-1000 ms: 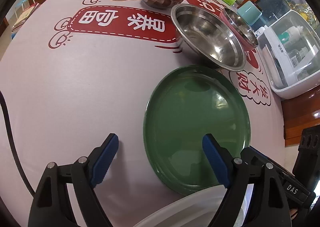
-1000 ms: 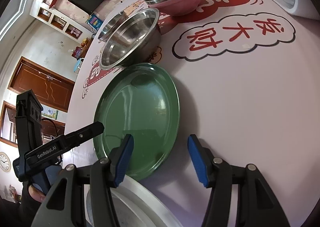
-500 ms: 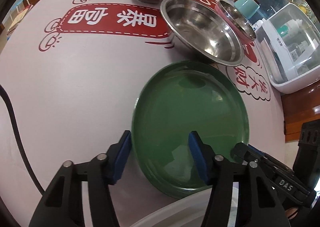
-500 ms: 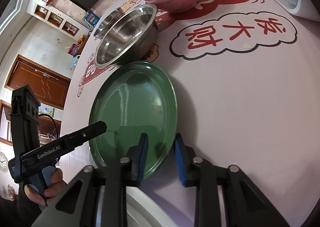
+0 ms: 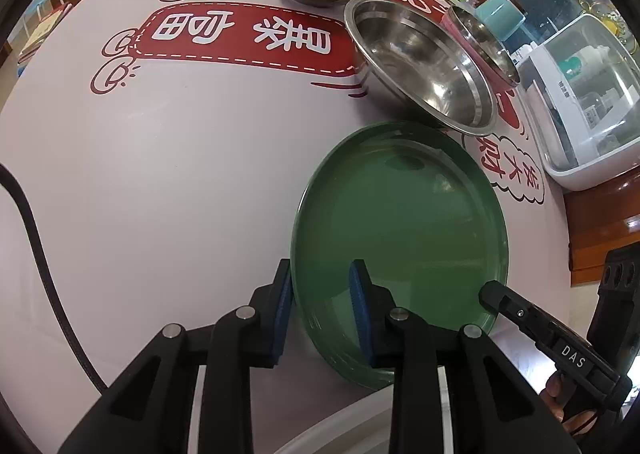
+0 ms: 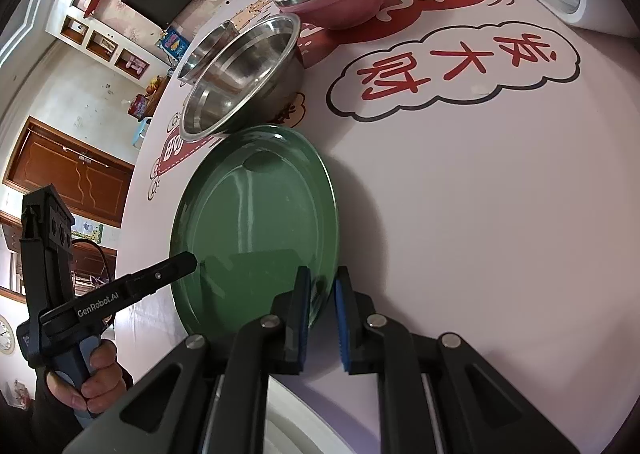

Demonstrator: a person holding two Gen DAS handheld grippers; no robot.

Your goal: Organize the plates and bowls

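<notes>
I see the round dark-green plate (image 5: 400, 238) lying on the pale printed tablecloth (image 5: 180, 174), just before the large steel bowl (image 5: 420, 62); my left gripper (image 5: 320, 294) has just been closing and clamps the plate's left rim; my right gripper (image 6: 322, 294), likewise just closing, pinches its right rim.

Both grippers point steeply down, close together on my near side. My left gripper (image 5: 322, 308) has just been closing; its blue pads (image 5: 359, 308) now straddle a rim, one inside, one outside, apparently pressing. My right gripper (image 6: 321, 316) has also just been closing and clamps the opposite rim. A hand (image 6: 100, 376) wraps the left handle, seen from the right wrist.
</notes>
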